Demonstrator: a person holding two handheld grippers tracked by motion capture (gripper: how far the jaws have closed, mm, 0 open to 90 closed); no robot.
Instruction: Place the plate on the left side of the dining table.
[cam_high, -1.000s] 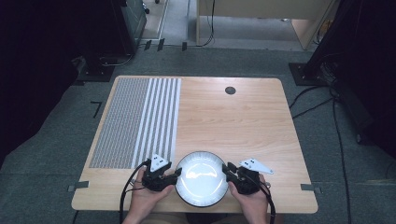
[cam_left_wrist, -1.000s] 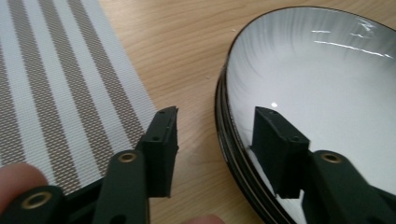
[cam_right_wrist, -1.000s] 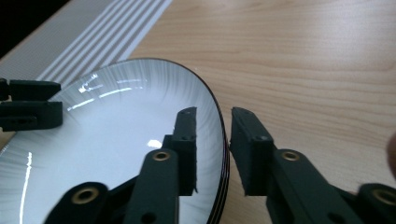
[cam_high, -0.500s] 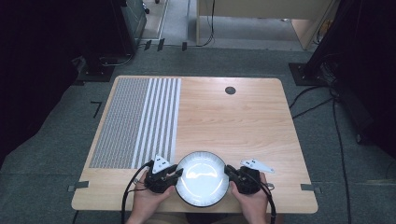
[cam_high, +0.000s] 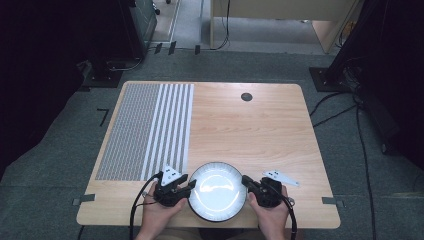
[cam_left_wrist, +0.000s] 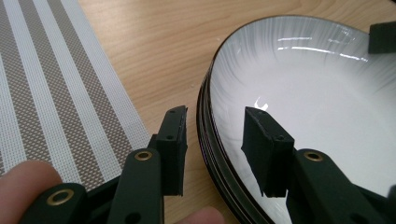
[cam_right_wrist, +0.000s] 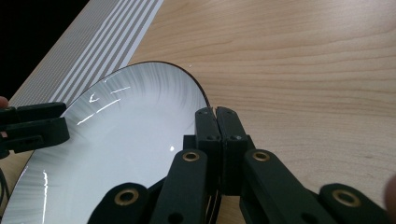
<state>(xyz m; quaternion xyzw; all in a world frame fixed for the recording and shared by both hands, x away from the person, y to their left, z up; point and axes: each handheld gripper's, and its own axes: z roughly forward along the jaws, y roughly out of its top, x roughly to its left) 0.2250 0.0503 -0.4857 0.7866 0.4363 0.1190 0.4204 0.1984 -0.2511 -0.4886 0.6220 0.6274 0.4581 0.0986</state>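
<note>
Gripping the plate rim with the right hand-held gripper clamped; left hand-held gripper straddling the opposite rim, not pinched yet, lift pending.

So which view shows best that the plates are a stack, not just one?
The left gripper view: the stacked dark rims of the plates show edge-on between the left tongs. The high view gives one round white plate. The right gripper view shows the top plate's face and one rim.
</note>
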